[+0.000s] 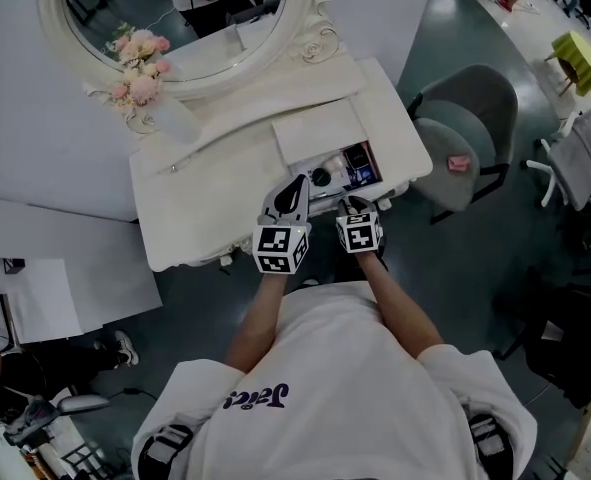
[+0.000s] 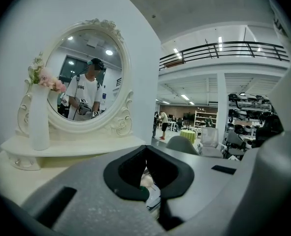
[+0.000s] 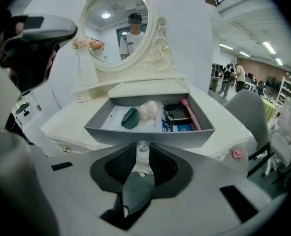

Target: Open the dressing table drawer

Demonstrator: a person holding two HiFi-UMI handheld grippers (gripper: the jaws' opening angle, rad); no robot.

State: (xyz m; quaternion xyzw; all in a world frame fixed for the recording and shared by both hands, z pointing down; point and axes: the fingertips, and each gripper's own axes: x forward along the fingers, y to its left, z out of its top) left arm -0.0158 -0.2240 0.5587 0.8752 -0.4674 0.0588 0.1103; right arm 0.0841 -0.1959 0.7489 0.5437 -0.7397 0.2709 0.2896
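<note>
My right fingers [image 3: 116,168] stand slightly apart around the knob [image 3: 142,146], pads just off it, because the drawer [image 3: 150,135] ahead already stands pulled out. My left fingers [image 2: 128,173] are closed and empty, unneeded.

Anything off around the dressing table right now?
Nothing spilled or broken. The drawer stands pulled out, its contents lying inside. Only oddity: a small pink item lying on the grey chair beside the table.
</note>
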